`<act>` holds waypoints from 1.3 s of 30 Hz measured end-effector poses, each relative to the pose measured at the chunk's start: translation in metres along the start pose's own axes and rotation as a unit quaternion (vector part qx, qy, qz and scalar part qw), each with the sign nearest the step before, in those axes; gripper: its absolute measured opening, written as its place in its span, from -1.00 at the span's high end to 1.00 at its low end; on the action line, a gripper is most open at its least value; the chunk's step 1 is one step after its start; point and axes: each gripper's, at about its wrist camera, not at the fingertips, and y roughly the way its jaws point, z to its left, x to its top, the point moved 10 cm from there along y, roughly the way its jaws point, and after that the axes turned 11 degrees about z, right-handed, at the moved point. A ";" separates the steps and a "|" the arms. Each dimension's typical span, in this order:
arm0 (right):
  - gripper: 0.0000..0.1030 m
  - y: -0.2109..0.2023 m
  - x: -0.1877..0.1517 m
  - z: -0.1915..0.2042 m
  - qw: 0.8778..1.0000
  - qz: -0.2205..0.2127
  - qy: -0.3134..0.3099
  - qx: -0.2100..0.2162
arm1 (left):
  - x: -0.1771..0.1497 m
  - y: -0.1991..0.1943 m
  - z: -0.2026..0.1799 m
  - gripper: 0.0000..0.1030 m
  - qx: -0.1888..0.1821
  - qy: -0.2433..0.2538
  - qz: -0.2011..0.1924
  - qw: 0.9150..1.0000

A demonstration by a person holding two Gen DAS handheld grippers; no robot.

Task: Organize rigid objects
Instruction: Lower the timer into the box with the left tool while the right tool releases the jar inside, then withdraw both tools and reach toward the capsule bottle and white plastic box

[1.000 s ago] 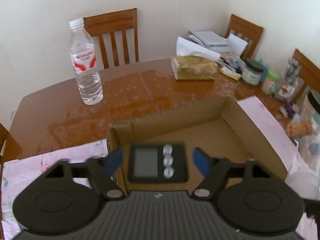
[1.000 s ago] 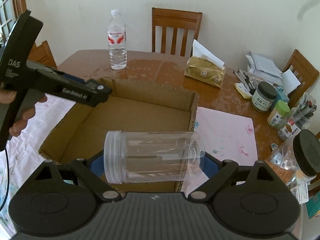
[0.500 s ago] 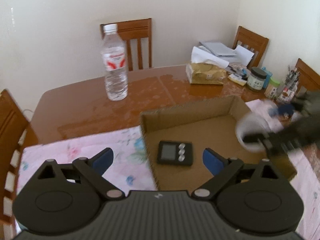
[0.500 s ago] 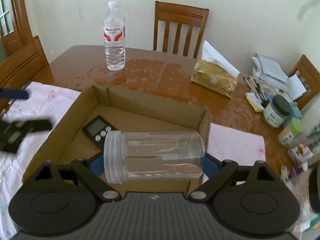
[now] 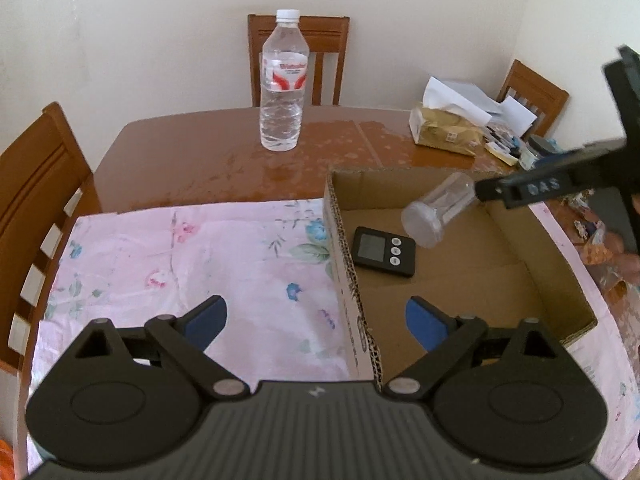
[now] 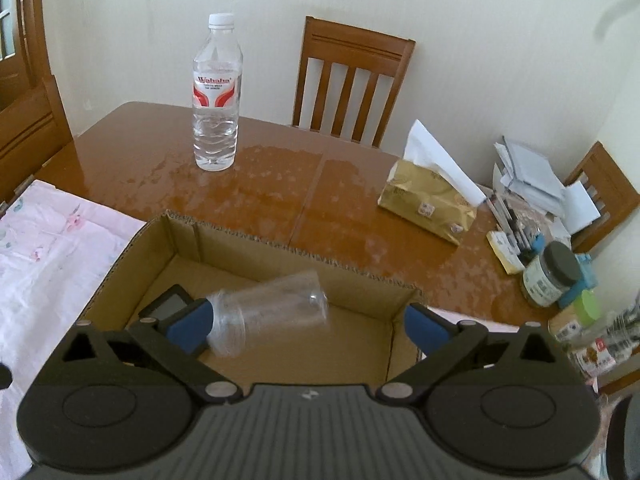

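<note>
A clear plastic jar [image 6: 272, 312] lies tilted and blurred inside the open cardboard box [image 6: 304, 256], free of my right gripper [image 6: 308, 326], which is open above the box's near side. It also shows in the left wrist view [image 5: 438, 214] beside a black digital timer [image 5: 384, 251] on the box floor [image 5: 460, 280]. The timer's corner shows in the right wrist view [image 6: 166, 306]. My left gripper [image 5: 316, 320] is open and empty, above the box's left wall [image 5: 348, 276] and the pink floral cloth [image 5: 192, 256].
A water bottle [image 5: 283, 84] stands on the brown table [image 5: 192, 156] behind the box. A gold tissue pack [image 6: 430, 204], papers, jars [image 6: 550, 274] and small clutter crowd the right end. Wooden chairs [image 6: 350, 80] ring the table.
My right gripper opened and let go of the clear jar, which dropped into the box. My left gripper drew back left from the box, leaving the timer inside.
</note>
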 end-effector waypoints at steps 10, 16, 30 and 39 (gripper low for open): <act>-1.00 -0.043 -0.057 -0.011 0.999 -0.009 0.020 0.028 | -0.033 -0.023 -0.014 -0.86 0.016 -0.051 0.000 0.999; -1.00 -0.055 -0.102 -0.018 0.998 -0.013 0.040 0.051 | -0.071 -0.036 -0.024 -0.86 0.056 -0.068 0.009 0.996; -1.00 -0.042 -0.200 -0.011 0.994 0.054 0.077 0.051 | -0.103 -0.036 -0.046 -0.88 0.094 -0.039 0.033 0.994; -1.00 -0.029 -0.231 -0.014 0.989 0.096 0.110 0.035 | -0.111 -0.018 -0.065 -0.88 0.062 0.002 0.039 0.997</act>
